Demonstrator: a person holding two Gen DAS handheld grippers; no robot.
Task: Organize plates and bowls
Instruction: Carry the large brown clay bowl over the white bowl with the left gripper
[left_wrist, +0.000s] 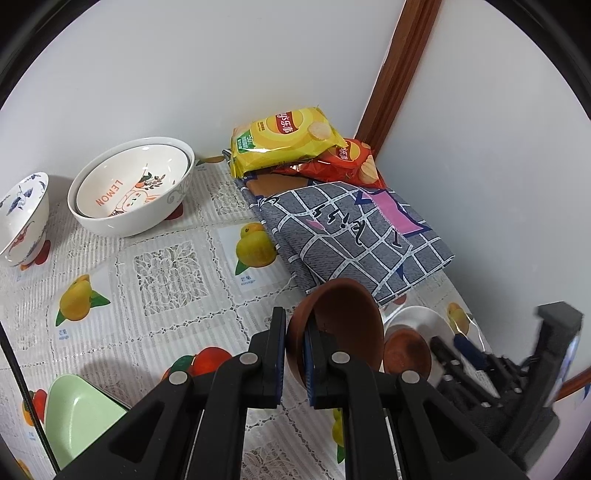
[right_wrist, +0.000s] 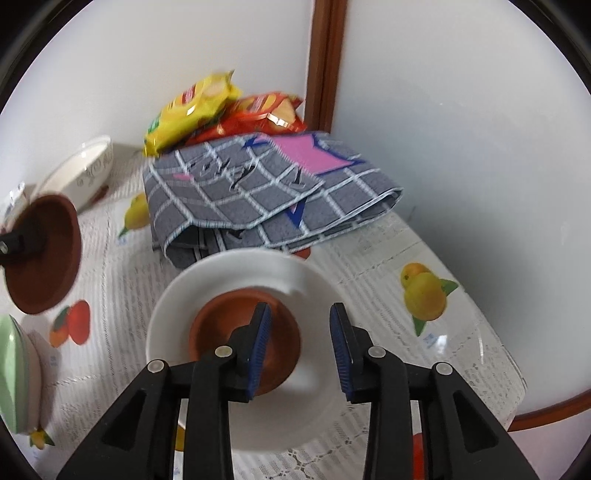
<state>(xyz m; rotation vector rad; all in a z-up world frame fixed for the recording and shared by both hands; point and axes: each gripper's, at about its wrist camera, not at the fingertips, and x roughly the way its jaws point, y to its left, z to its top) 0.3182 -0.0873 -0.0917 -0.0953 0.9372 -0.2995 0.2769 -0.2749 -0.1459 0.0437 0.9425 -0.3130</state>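
My left gripper (left_wrist: 294, 332) is shut on the rim of a brown bowl (left_wrist: 343, 321) and holds it tilted above the table; the same bowl shows at the left of the right wrist view (right_wrist: 44, 254). A second, smaller brown bowl (right_wrist: 229, 325) sits on a white plate (right_wrist: 314, 295), also seen in the left wrist view (left_wrist: 406, 354). My right gripper (right_wrist: 300, 332) is open, just above that plate, with its left finger over the small bowl. Two nested white bowls (left_wrist: 133, 188) and a blue-patterned bowl (left_wrist: 22, 218) stand at the back left.
A folded grey checked cloth (left_wrist: 351, 229) lies against the wall corner, with yellow (left_wrist: 280, 140) and red (left_wrist: 347, 162) chip bags behind it. A green dish (left_wrist: 74, 413) sits at the front left. The table's wooden edge (right_wrist: 554, 410) runs close on the right.
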